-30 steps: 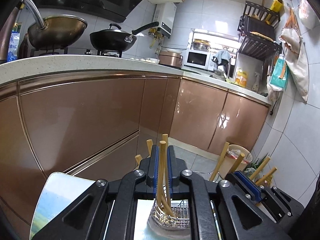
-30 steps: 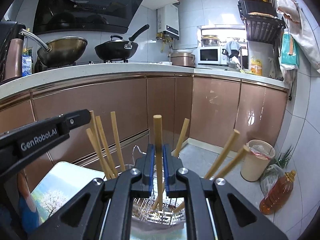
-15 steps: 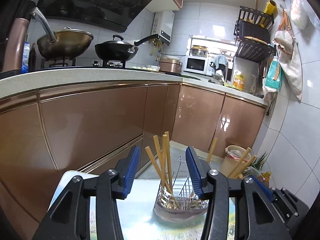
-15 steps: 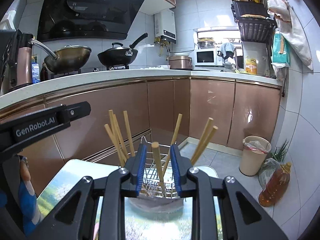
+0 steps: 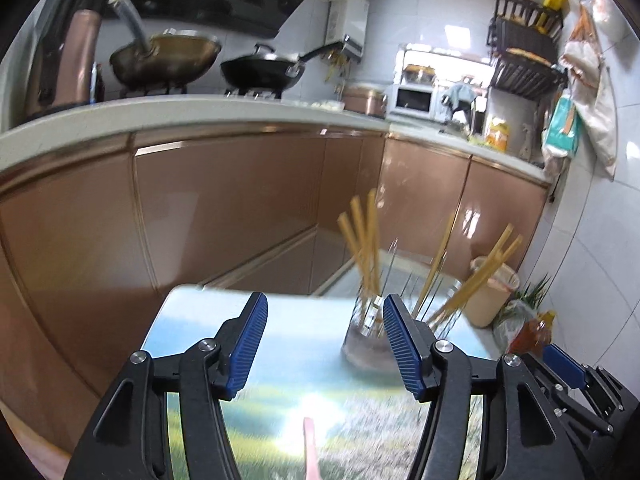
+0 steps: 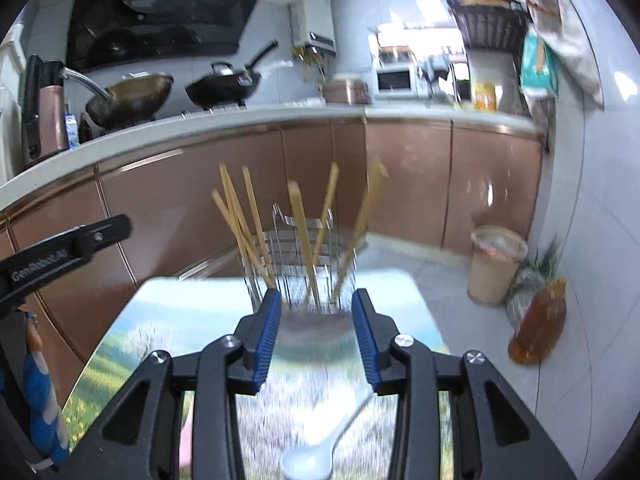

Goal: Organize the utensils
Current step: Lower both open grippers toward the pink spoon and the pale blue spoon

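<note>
1. Only the right view shows the white spoon (image 6: 320, 450) on the table (image 6: 168, 320); the left view shows a pink thing (image 5: 310, 448).
2. Both grippers, left (image 5: 324, 344) and right (image 6: 316, 332), have just been opening, let go of their chopsticks (image 6: 304, 236) and backed away; nothing sits between the jaws.
3. The chopsticks stand in the wire holder (image 6: 298, 264) near the table's far edge, with bare table in front.

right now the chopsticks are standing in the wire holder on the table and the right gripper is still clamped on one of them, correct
Not quite. The chopsticks do stand in the wire holder on the table, but the right gripper is not clamped on one. Its jaws have just been opening, and the right wrist view shows nothing between the blue fingers.
</note>
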`<state>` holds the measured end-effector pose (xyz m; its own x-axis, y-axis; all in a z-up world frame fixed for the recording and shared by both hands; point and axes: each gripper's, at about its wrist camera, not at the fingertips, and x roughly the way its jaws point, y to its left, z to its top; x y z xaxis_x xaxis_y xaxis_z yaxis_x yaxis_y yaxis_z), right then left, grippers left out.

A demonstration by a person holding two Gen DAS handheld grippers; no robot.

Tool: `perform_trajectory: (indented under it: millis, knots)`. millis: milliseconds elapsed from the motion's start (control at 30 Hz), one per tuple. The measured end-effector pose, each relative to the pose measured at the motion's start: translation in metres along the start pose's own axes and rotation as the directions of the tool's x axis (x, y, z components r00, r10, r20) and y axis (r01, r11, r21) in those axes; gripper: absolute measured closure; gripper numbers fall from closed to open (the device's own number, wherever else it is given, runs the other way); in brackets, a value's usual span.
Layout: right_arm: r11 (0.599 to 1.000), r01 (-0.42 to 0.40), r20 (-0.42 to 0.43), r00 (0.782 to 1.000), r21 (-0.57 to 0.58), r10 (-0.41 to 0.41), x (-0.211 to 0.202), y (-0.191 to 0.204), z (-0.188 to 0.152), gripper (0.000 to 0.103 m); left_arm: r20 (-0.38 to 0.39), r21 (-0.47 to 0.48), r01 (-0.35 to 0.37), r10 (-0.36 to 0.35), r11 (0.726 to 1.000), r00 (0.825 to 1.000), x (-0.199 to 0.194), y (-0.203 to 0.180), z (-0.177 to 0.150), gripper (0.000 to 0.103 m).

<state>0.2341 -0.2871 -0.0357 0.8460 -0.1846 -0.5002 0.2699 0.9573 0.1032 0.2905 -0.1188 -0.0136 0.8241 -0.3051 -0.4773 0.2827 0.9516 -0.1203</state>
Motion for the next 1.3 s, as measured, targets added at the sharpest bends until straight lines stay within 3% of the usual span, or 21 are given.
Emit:
perform_trajectory:
  millis: [533, 1000, 1300]
  knots:
    - [0.996, 0.036, -0.107, 0.994, 0.077, -0.028, -0.03, -0.037, -0.049, 0.068, -0.082, -0.032, -0.038, 0.035, 0.999, 0.996, -0.024, 0.028, -0.053, 0.036]
    - [0.995, 0.046, -0.105, 0.994, 0.088, -0.037, -0.058, -0.045, -0.063, 0.062, -0.093, -0.054, -0.096, 0.091, 0.994, 0.992, -0.05, 0.061, -0.072, 0.027]
    - [0.994, 0.079, -0.137, 0.988, 0.082, -0.067, -0.058, -0.046, -0.072, 0.059, -0.117, -0.022, -0.114, 0.11, 0.993, 0.987, -0.042, 0.069, -0.088, 0.027]
